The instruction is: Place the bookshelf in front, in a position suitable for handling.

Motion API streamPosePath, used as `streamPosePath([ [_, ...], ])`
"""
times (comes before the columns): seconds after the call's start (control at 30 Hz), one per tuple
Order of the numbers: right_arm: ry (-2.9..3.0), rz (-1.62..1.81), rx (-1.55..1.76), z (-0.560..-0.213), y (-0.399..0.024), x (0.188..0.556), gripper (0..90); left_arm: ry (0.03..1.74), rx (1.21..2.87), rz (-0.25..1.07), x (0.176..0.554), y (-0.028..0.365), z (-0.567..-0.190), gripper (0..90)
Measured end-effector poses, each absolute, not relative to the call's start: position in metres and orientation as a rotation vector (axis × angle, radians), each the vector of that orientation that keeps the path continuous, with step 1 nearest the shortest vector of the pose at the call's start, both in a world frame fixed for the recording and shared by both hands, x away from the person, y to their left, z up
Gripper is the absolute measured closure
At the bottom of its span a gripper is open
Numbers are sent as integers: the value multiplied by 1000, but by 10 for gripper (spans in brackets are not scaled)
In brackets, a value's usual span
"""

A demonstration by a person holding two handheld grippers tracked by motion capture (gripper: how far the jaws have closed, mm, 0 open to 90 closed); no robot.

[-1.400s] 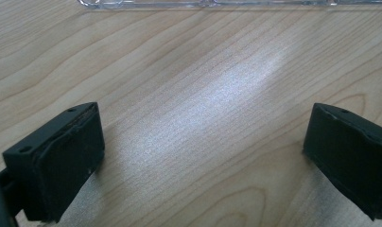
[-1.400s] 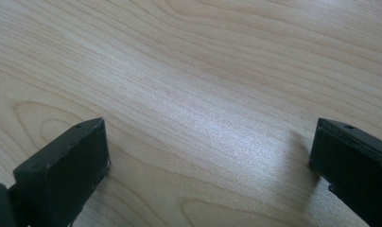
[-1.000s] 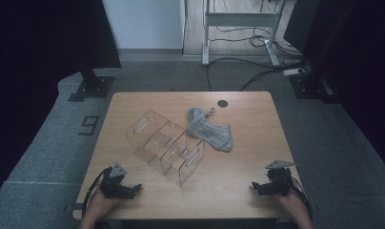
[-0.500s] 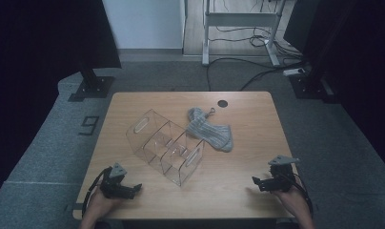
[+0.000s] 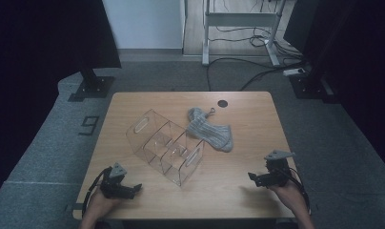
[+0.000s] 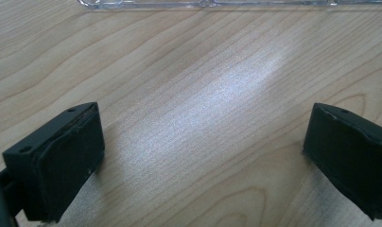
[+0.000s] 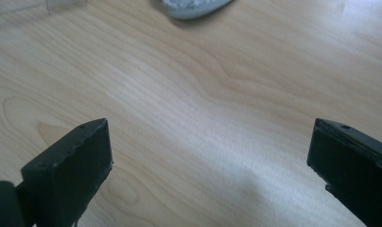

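The sock (image 5: 210, 130) lies crumpled in the upper middle of the high view, its left end touching the far corner of the clear box (image 5: 165, 146), which sits empty at centre frame. In the right gripper view the sock's edge (image 7: 194, 8) shows at the top. The right gripper (image 5: 258, 177), at the lower right, has crept slightly inward and up the frame over the last second, jaws spread wide and holding nothing; this looks like the start of a reach toward the sock. The left gripper (image 5: 131, 189) has stayed put at the lower left, jaws also wide, with bare bench (image 6: 203, 94) between them and the box rim (image 6: 227, 4) at the top of its view.
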State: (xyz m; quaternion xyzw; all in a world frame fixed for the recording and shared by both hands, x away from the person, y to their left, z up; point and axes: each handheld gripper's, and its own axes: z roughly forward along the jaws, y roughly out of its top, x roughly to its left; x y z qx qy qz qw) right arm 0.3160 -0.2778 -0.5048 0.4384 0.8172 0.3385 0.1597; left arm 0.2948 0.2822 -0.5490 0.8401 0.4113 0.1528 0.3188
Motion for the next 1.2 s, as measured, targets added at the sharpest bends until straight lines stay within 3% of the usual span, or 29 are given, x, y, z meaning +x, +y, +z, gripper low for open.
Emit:
streamPosePath([
  [0.6, 2336, 998, 1217, -490, -260, 348, 54, 1081, 2212, 403, 295, 282, -549, 0],
  [1.2, 2374, 1029, 1135, -481, -212, 397, 98, 1081, 2211, 403, 295, 282, -549, 0],
])
